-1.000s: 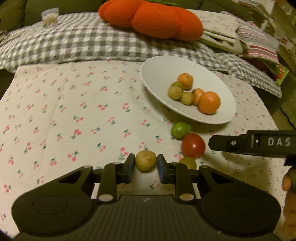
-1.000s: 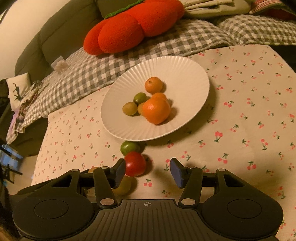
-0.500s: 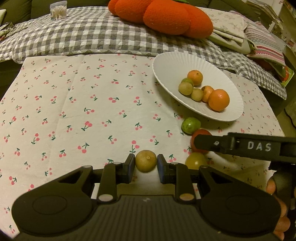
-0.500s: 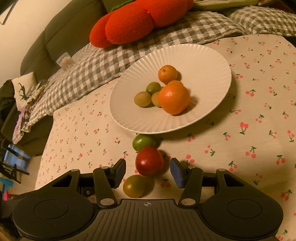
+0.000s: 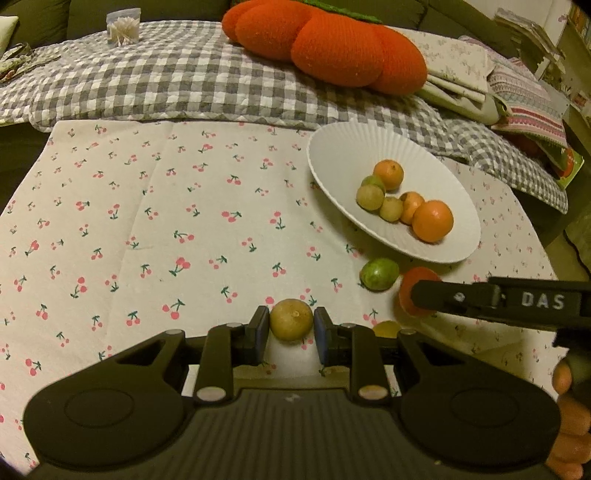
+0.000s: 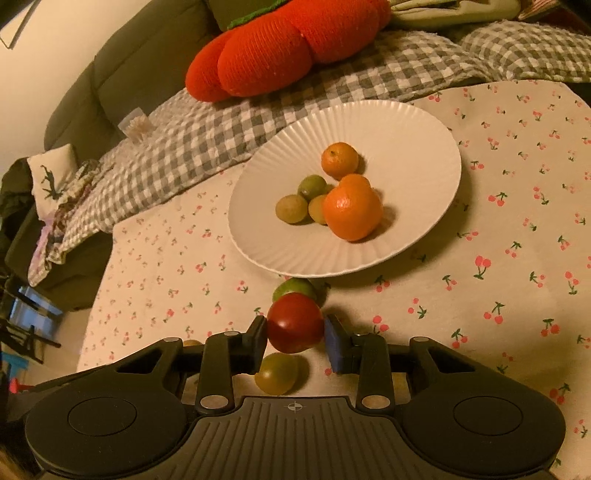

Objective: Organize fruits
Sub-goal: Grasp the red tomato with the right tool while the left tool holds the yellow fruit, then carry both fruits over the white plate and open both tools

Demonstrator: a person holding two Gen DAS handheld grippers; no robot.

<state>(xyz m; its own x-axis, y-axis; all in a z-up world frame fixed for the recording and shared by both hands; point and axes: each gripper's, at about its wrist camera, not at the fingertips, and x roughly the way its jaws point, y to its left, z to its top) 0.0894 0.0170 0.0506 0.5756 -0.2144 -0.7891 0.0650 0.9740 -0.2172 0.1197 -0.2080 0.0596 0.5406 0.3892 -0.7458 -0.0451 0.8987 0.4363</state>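
Note:
My left gripper (image 5: pixel 291 328) is shut on a small yellow-brown fruit (image 5: pixel 291 319) and holds it above the cherry-print cloth. My right gripper (image 6: pixel 296 334) is shut on a red tomato (image 6: pixel 294 322), with its left pad touching and the right pad close against it. The right gripper also shows in the left wrist view (image 5: pixel 491 301), with the tomato (image 5: pixel 408 291) behind it. A white ribbed plate (image 6: pixel 413 133) holds several oranges and green fruits. A green fruit (image 6: pixel 293 286) lies just before the plate and a yellow-green fruit (image 6: pixel 277 373) lies under the right gripper.
A round table with cherry-print cloth (image 5: pixel 147 229) fills the view. Behind it a grey checked blanket (image 5: pixel 177 81) carries an orange pumpkin cushion (image 5: pixel 332 44), folded cloths (image 5: pixel 517 92) and a small clear box (image 5: pixel 123 24). The table edge curves off at right.
My right gripper moved forward around the red tomato and closed on it. My left gripper kept its fruit and drew back and up from the table.

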